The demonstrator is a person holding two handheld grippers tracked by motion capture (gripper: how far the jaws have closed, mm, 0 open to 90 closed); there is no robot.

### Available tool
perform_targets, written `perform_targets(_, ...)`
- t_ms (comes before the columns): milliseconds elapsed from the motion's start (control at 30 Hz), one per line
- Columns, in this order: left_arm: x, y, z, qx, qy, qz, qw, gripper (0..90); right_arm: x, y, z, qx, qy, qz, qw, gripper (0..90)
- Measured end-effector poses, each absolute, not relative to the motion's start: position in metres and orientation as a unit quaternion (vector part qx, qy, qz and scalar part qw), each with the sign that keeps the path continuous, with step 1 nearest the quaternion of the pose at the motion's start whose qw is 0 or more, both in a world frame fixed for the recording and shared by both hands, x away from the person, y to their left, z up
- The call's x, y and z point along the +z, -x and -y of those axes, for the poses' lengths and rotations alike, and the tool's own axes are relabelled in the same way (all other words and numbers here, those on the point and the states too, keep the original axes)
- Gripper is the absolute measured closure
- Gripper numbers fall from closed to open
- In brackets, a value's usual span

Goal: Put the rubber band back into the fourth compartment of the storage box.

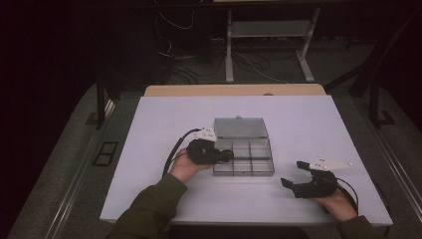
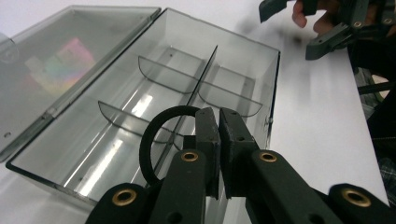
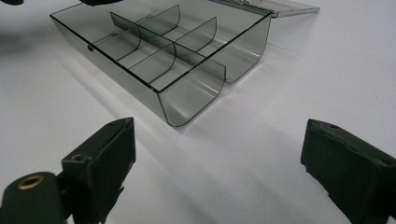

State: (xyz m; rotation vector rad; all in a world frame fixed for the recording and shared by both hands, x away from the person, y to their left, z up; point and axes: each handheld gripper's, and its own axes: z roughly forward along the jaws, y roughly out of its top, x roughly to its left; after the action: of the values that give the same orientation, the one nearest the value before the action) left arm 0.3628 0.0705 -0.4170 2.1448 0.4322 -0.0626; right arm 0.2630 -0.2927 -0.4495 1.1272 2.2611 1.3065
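Black elastic ring (image 2: 152, 140) pinched by left gripper (image 2: 218, 135) over clear box (image 2: 261, 88); lower into a compartment before releasing; right gripper (image 3: 217, 154) spread wide.

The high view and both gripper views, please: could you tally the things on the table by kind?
Clear compartment box, lid open: 1
Black ring, pinched in the left hand-held gripper: 1
Hand-held grippers, counting the open right hand-held gripper: 2
Total: 4
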Motion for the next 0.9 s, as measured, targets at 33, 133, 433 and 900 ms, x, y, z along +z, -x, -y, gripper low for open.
perform_targets(33, -0.418, -0.363, -0.07, -0.025, -0.872, -0.175, 0.455, 85.6, -0.45, -0.263, 0.293, 0.454, -0.392, -0.786, 0.149, 9.9)
perform_targets(133, -0.421, -0.363, -0.069, -0.029, -0.876, -0.178, 0.447, 85.5, -0.45, -0.263, 0.293, 0.455, -0.392, -0.786, 0.148, 9.9)
perform_targets(433, -0.429, -0.363, -0.066, -0.037, -0.888, -0.178, 0.423, 85.4, -0.45, -0.263, 0.293, 0.455, -0.393, -0.785, 0.147, 9.9)
perform_targets(900, -0.435, -0.361, -0.063, -0.054, -0.898, -0.174, 0.4, 85.1, -0.45, -0.263, 0.293, 0.455, -0.393, -0.785, 0.148, 9.9)
